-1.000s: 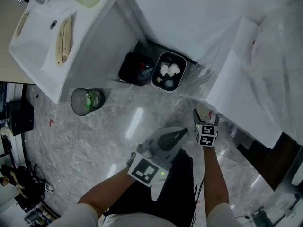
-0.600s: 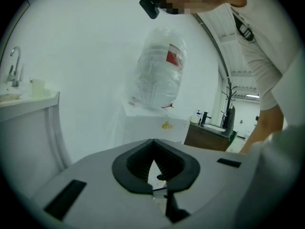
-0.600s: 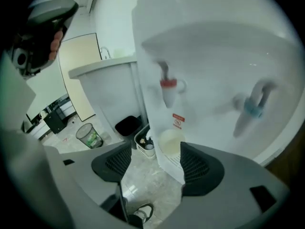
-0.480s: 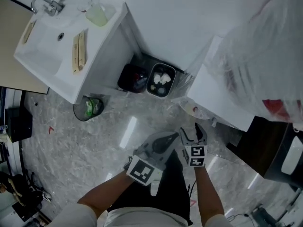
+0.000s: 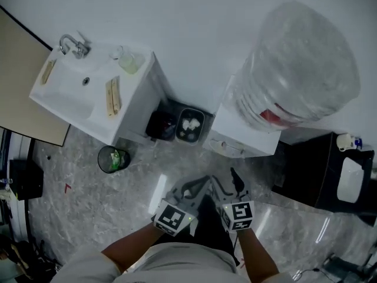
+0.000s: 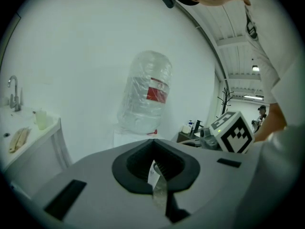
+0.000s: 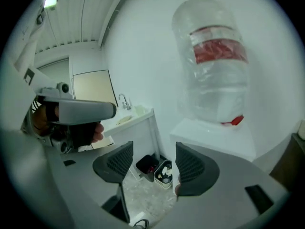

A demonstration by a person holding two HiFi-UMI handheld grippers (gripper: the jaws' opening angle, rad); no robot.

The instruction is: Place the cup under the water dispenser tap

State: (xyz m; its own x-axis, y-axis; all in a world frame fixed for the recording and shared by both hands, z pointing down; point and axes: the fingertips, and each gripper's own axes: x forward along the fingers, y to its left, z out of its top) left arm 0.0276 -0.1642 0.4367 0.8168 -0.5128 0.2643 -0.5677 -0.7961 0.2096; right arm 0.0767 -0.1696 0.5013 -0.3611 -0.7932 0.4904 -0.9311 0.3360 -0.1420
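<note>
Both grippers have pulled back from the dispenser front since the last frames. They now sit side by side low in my head view, close to the body. The view has tipped up too, so the whole bottle [image 5: 300,63] shows on top of the water dispenser [image 5: 244,140].

Left gripper [image 5: 199,184]: jaws together, pinching a thin whitish, partly see-through strip [image 6: 155,180] that stands on edge between the pads. I can't tell whether that strip is the cup wall.

Right gripper [image 5: 225,183]: jaws apart, nothing between them. Through the gap its own view shows the floor [image 5: 88,217] and the two bins by the wall. At the left of that view is the hand [image 7: 78,130] holding the left gripper.

Cup: I can't make it out for certain in any view. The dispenser front is too small in the head view to read.

Layout:
- The sink [image 5: 68,93] is well left of the dispenser.
- A black bin [image 5: 160,124] and a grey bin [image 5: 189,125] stand side by side between the two.
- A round mesh bin [image 5: 113,159] is on the floor below the sink.
</note>
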